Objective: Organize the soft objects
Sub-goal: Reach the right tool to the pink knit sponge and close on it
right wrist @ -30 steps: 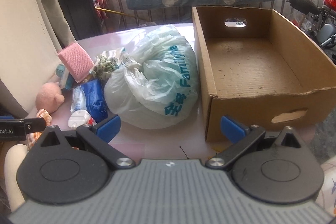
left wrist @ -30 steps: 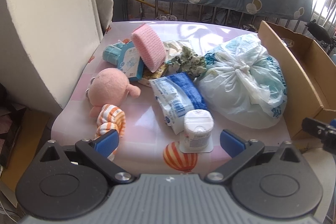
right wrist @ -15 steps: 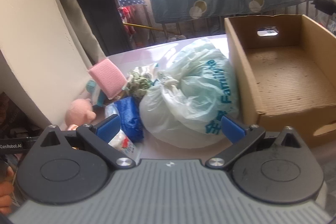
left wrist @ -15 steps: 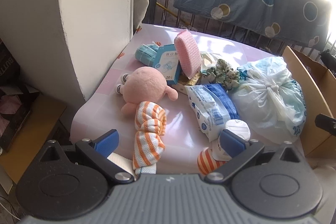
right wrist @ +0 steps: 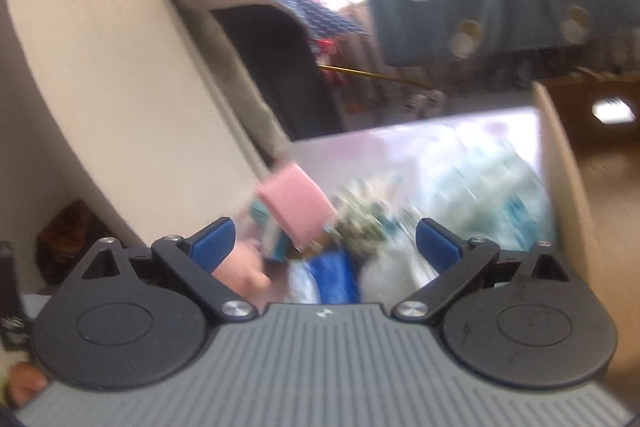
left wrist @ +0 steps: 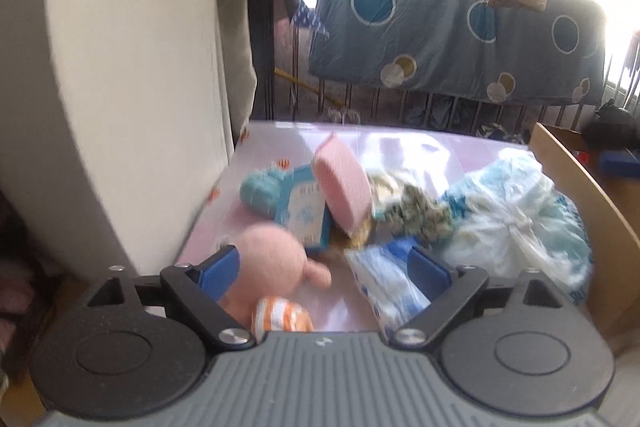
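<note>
Both grippers hover over the near edge of the pink table (left wrist: 400, 147), and both views are smeared with blur.

The left gripper (left wrist: 324, 269) has its 2 blue pads spread wide; its jaws have just been closing a little, though nothing is pinched. In its view the pink plush toy (left wrist: 272, 259) lies between the pads, close to the left pad but not pressed by it, with its orange-striped part (left wrist: 280, 317) at 6 o'clock from the pink head. The blue and white packet (left wrist: 384, 283) sits against the inside of the right pad's line of sight; whether they touch I cannot tell.

At 12 o'clock from the plush, the pink sponge block (left wrist: 342, 193) leans tilted on a light blue box (left wrist: 306, 215), with a teal bundle (left wrist: 260, 193) at 9 o'clock from the box. A green patterned scrunchie (left wrist: 426, 213) lies at 3 o'clock from the sponge, and the knotted white plastic bag (left wrist: 520, 223) fills the table at 3 o'clock, just beside the wall of the cardboard box (left wrist: 588, 195).

The right gripper (right wrist: 326, 245) is also spread wide, jaws just closing slightly, with nothing between them; the same heap shows beyond it. A blue blanket with circles (left wrist: 440, 27) hangs behind.
</note>
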Demonstrator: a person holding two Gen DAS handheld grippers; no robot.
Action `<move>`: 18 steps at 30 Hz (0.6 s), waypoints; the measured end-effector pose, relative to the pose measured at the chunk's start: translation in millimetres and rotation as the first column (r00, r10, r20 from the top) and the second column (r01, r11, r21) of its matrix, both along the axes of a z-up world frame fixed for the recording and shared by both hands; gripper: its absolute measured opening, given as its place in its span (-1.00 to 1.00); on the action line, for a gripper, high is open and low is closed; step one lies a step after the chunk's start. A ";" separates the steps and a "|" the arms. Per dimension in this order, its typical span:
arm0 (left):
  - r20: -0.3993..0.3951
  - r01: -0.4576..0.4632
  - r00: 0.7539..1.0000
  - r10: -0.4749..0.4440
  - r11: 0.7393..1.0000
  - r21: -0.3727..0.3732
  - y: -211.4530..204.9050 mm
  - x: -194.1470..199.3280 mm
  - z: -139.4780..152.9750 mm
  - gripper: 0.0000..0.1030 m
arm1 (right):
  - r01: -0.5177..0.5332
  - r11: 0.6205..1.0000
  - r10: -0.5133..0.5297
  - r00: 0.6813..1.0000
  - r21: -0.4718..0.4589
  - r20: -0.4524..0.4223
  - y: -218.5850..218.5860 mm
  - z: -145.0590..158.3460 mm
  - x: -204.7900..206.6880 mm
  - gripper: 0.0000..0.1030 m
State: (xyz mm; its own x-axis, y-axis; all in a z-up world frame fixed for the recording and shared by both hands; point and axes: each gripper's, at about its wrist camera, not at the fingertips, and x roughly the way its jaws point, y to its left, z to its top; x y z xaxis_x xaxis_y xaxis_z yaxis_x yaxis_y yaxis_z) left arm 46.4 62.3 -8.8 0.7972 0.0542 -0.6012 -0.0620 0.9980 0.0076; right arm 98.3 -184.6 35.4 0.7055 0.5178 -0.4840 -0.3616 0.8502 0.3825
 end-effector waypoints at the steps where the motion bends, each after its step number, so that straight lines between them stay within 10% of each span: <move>1: 0.011 0.003 1.000 -0.003 1.000 0.020 -2.1 8.3 -0.6 0.69 | -0.056 0.998 0.056 0.998 0.005 0.003 3.5 9.3 16.7 0.88; 10: -0.023 0.056 0.998 -0.056 0.998 0.009 -9.6 81.9 -27.4 0.18 | -0.545 0.838 0.537 0.833 -0.031 -0.133 69.7 10.8 176.7 0.77; 18: -0.100 0.057 0.993 -0.057 0.998 0.001 -7.8 134.9 -54.0 0.07 | -0.592 0.797 0.601 0.760 0.117 -0.248 102.0 -61.4 269.2 0.63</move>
State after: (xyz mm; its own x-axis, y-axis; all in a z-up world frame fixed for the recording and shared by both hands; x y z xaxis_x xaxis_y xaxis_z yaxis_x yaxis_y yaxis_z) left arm 181.3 54.5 -62.8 0.7348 0.0127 -0.6781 -0.0036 0.9999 0.0149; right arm 367.5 -82.6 -26.0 0.0994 0.8089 -0.5795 -0.6758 0.4823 0.5573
